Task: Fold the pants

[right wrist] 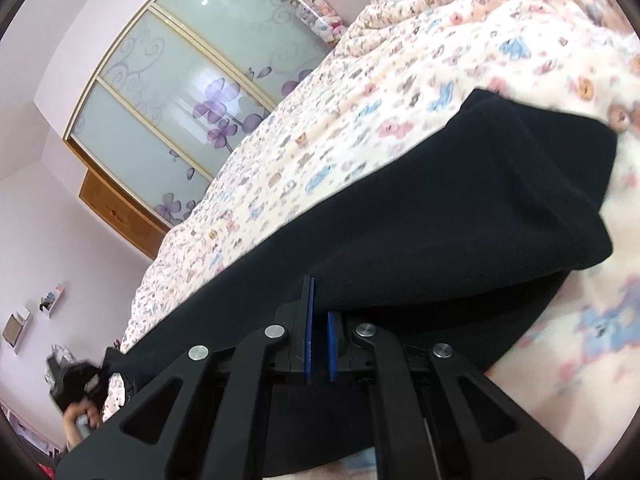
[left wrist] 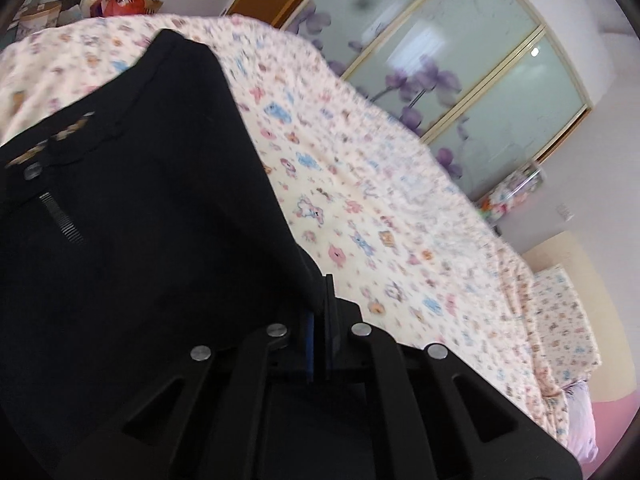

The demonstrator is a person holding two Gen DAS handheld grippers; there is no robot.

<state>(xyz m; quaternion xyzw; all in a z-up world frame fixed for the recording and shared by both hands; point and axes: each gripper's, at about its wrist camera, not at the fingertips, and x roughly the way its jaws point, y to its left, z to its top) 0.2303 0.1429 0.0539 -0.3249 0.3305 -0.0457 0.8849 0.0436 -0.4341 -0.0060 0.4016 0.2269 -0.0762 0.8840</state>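
Observation:
Black pants (left wrist: 132, 184) lie on a bed with a cartoon-print cover (left wrist: 360, 200). In the left wrist view the waist end with its zipper and button fills the left side. My left gripper (left wrist: 320, 312) is shut on the pants' edge, the cloth pinched between the blue pads. In the right wrist view the pants (right wrist: 440, 208) stretch from lower left to a leg end at the right. My right gripper (right wrist: 319, 320) is shut on a fold of the pants, which runs over the right finger.
The bed cover (right wrist: 360, 100) spreads around the pants. Sliding wardrobe doors with purple flowers (left wrist: 460, 72) stand behind the bed, also seen in the right wrist view (right wrist: 180, 100). Bags and boxes (left wrist: 112, 0) sit beyond the bed's far end. A pillow (left wrist: 560, 320) lies at right.

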